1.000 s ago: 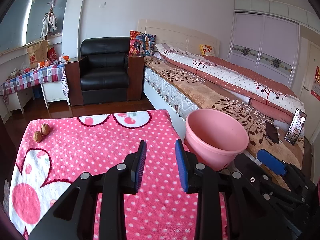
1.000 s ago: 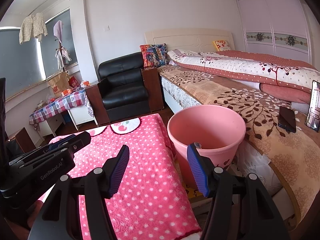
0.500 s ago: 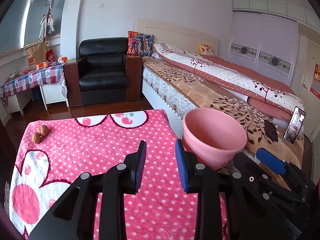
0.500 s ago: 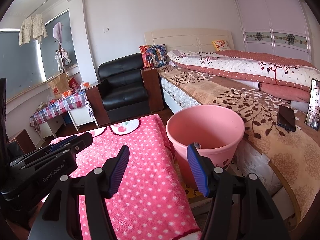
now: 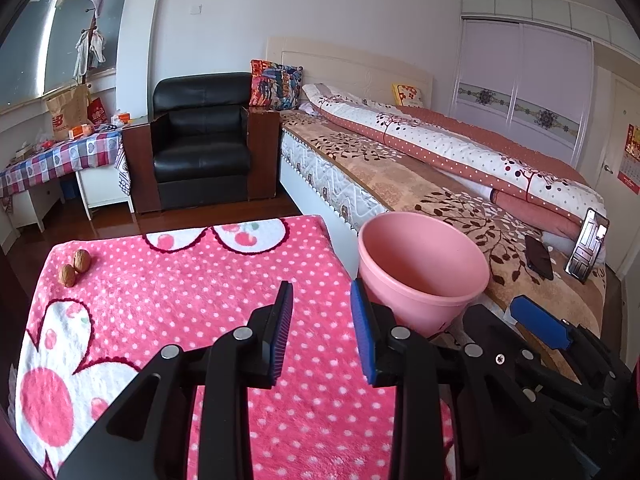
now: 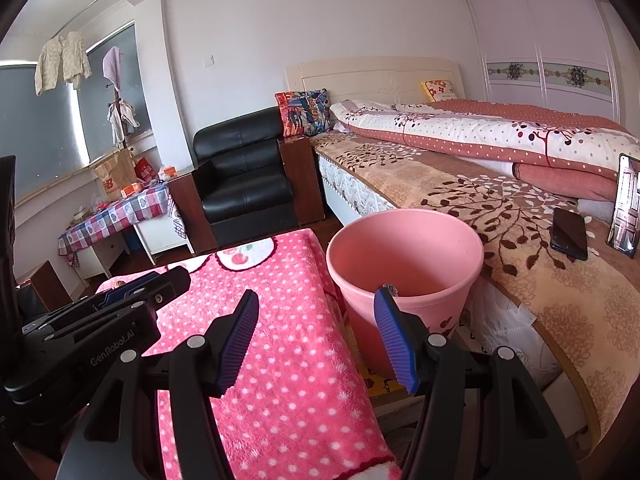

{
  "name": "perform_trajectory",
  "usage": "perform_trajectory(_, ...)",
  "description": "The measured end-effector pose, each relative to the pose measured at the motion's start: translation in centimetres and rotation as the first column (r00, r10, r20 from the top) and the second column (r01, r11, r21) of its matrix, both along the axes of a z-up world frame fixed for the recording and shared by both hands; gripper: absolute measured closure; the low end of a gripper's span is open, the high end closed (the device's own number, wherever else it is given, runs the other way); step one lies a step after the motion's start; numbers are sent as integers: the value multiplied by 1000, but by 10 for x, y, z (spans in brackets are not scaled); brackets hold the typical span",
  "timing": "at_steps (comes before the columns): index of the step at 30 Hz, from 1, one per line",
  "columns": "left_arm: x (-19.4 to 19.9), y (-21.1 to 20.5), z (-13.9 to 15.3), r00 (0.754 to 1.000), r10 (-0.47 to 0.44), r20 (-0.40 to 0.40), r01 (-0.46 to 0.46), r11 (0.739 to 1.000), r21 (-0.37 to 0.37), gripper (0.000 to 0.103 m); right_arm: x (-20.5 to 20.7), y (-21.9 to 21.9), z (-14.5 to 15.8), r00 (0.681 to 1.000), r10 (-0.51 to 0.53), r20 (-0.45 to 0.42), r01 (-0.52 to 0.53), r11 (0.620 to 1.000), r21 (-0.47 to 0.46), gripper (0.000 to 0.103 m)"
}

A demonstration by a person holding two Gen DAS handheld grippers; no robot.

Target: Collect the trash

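Two brown walnuts (image 5: 75,267) lie at the far left corner of the table under a pink polka-dot cloth (image 5: 192,304). A pink bucket (image 5: 424,268) stands between the table and the bed; in the right wrist view (image 6: 404,264) a small scrap shows inside it. My left gripper (image 5: 322,332) is open and empty above the cloth, well short of the walnuts. My right gripper (image 6: 316,340) is open and empty over the table's right edge, next to the bucket. The other gripper's body shows in each view.
A bed (image 5: 400,168) runs along the right with two phones (image 6: 568,232) on its cover. A black armchair (image 5: 200,140) stands behind the table. A checked side table (image 5: 52,156) with bags and clutter is at the far left.
Both views have drifted slightly, as if the grippers eased back and a little lower. The jaws stay open and nothing on the table has moved.
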State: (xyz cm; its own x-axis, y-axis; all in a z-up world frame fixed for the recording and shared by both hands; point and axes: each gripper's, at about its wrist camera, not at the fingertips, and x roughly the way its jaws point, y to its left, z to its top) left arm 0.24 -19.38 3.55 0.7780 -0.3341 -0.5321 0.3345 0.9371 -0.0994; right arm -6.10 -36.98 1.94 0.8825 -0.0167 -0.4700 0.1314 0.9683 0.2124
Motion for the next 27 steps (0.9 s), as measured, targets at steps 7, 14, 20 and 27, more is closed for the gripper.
perform_trajectory(7, 0, 0, -1, 1000, 1, 1, -1, 1000, 3, 73, 1, -1, -2, 1000, 0, -1, 0, 1000, 3, 44)
perform_trajectory(14, 1, 0, -2, 1000, 0, -1, 0, 1000, 6, 73, 1, -1, -2, 1000, 1, -4, -1, 1000, 2, 44)
perform_trajectory(20, 1, -1, -2, 1000, -3, -3, 3, 1000, 7, 73, 2, 1, -2, 1000, 2, -4, -2, 1000, -4, 44)
perform_trajectory(27, 2, -3, -4, 1000, -4, -15, 4, 1000, 11, 73, 2, 0, -3, 1000, -3, -8, 3, 1000, 1, 44)
